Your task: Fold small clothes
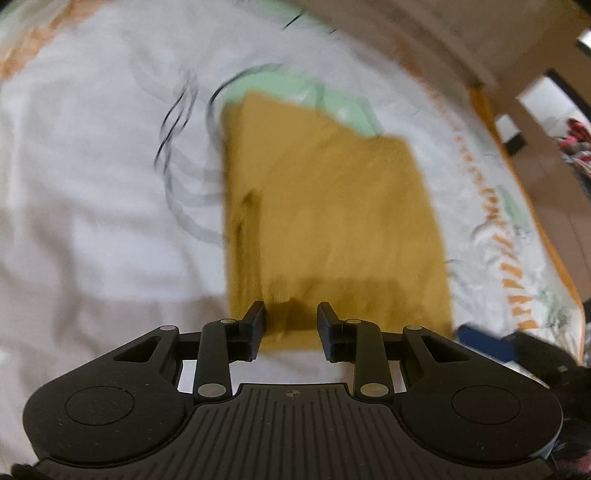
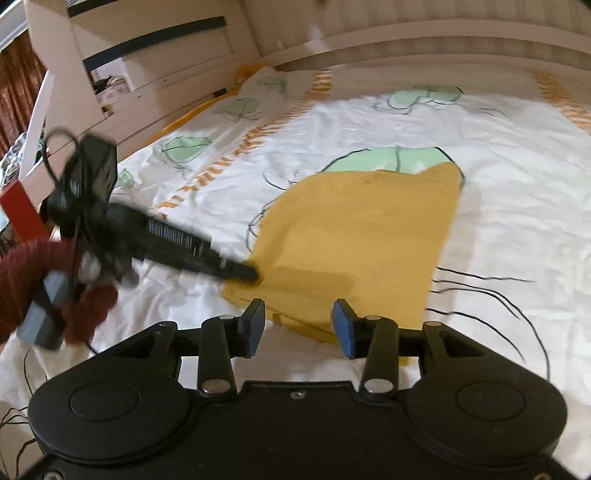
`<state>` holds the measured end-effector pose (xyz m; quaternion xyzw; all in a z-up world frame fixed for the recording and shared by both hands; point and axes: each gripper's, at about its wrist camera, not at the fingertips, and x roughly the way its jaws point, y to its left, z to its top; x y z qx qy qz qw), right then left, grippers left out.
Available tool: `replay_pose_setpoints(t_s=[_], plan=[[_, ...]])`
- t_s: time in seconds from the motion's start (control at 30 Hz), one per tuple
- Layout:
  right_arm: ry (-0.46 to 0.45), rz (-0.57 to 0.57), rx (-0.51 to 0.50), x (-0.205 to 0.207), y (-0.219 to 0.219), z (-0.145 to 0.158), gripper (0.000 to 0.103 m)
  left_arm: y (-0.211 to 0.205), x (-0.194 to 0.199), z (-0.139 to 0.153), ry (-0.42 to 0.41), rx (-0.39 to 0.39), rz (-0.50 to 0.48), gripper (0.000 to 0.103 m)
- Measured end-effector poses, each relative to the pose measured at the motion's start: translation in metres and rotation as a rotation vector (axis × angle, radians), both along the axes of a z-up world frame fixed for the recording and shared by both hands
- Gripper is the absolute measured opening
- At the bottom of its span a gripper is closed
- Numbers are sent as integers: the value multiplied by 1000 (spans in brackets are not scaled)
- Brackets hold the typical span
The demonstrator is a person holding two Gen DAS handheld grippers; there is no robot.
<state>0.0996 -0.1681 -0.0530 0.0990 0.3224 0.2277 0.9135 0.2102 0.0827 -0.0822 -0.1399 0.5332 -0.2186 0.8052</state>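
Left gripper (image 1: 291, 325) and right gripper (image 2: 298, 325): jaws apart, nothing between the pads, both poised at the near edge of the folded mustard cloth (image 2: 354, 236), which lies flat on the patterned bedsheet (image 2: 517, 206).

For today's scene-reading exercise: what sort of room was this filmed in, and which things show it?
Most likely a bedroom: a mustard-yellow garment lies on a bed's printed white bedsheet, with a padded headboard behind and pale shelving beside it.
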Motion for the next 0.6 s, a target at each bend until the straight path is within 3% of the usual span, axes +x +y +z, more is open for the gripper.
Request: replay_pose_setpoints(t_s=[0.13, 0.4, 0.6], plan=[[-9, -30, -5, 7, -12, 6, 57, 17, -3, -8, 22, -88, 68, 29], [-27, -97, 52, 78, -26, 10, 59, 17, -9, -13, 1, -93, 65, 29], [-20, -141, 19, 131, -26, -7, 66, 17, -11, -16, -9, -106, 65, 29]])
